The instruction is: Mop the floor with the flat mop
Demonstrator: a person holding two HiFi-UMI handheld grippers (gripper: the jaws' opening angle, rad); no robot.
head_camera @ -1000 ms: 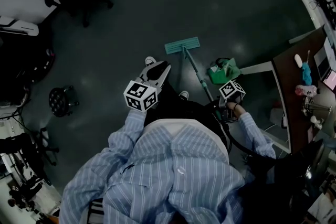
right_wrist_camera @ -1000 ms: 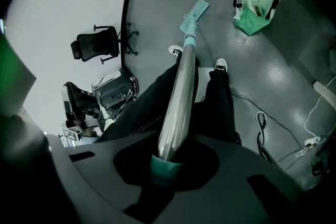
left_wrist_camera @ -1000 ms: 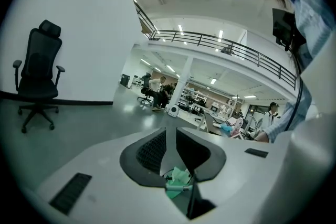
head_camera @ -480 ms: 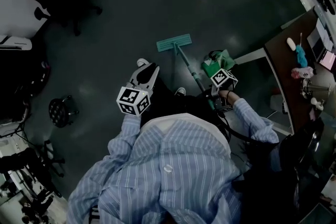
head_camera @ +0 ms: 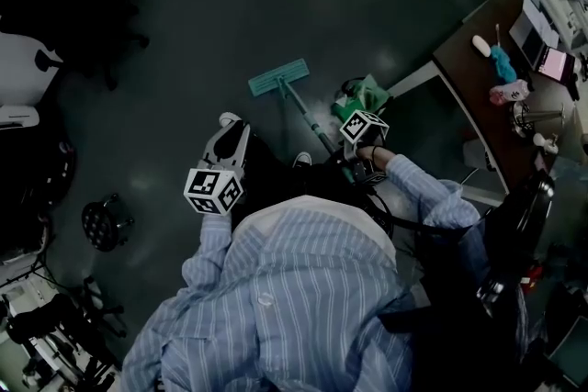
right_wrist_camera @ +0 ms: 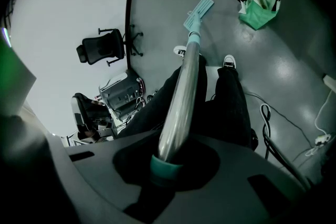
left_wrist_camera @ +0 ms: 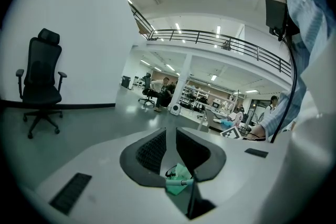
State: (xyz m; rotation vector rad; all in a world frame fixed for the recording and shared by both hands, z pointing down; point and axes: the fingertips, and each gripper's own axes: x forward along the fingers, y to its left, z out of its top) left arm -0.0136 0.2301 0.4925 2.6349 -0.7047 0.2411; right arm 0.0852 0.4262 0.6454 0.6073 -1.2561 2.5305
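Observation:
The flat mop's teal head (head_camera: 278,77) lies flat on the dark floor ahead of the person's shoes. Its metal handle (head_camera: 308,119) slants back to my right gripper (head_camera: 354,162), which is shut on it. In the right gripper view the handle (right_wrist_camera: 181,97) runs up from between the jaws of the right gripper (right_wrist_camera: 168,160) to the mop head (right_wrist_camera: 198,8). My left gripper (head_camera: 230,138) hangs left of the handle, apart from it. In the left gripper view the left gripper (left_wrist_camera: 170,145) points out level across the hall, jaws drawn together to a thin slit, holding nothing.
A green bag (head_camera: 366,94) sits on the floor right of the mop head, beside a brown desk (head_camera: 478,78) carrying small items. A black office chair (head_camera: 64,9) stands by the white wall, a stool (head_camera: 103,220) at the left. Cables (right_wrist_camera: 273,128) trail behind the legs.
The head view has swung, sliding everything left in the picture. The mop head has shifted a little left of the green bag. The right gripper keeps its hold; the left stays clear of the handle.

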